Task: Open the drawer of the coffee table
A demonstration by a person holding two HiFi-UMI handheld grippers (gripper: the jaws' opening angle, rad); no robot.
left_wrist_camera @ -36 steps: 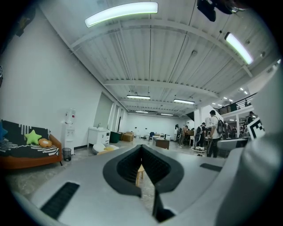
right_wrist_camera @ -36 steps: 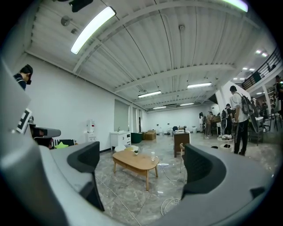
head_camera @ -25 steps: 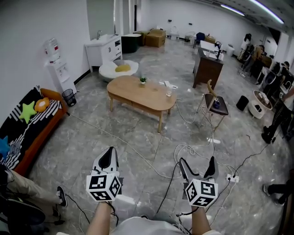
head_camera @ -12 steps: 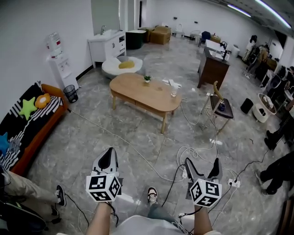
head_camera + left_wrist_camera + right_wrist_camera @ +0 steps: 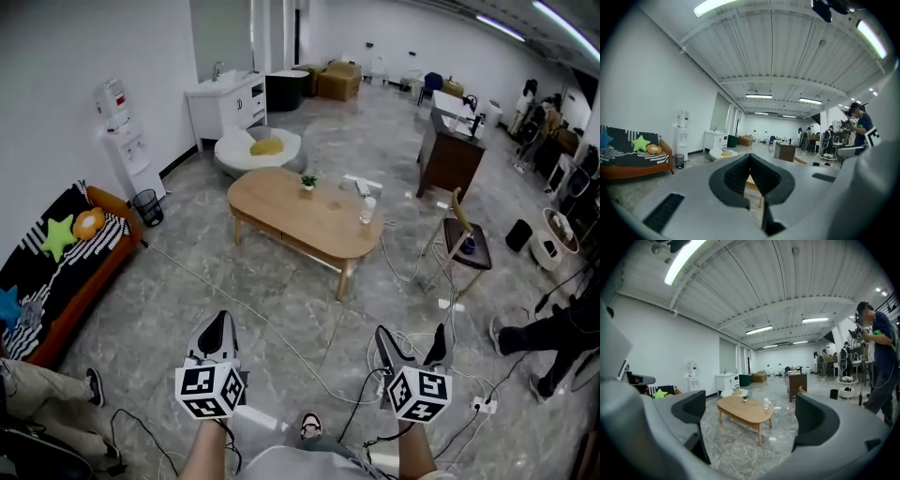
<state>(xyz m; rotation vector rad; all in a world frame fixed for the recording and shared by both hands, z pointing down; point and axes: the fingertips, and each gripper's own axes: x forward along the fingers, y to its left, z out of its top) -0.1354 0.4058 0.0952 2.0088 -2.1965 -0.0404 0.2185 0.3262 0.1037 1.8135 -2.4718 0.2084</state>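
Presently, the left gripper (image 5: 217, 330) is held with its jaws pressed together and nothing between them. The right gripper (image 5: 409, 336) has its jaws wide apart and empty. Both hang over the floor, well apart from the coffee table (image 5: 300, 211), which stands mid-room ahead: oval, light wood, slim legs. Its drawer cannot be picked out at this range. A cup (image 5: 368, 208) and a small plant (image 5: 308, 182) stand on top. The right gripper view frames the whole table between its jaws; the left gripper view shows only a sliver of it.
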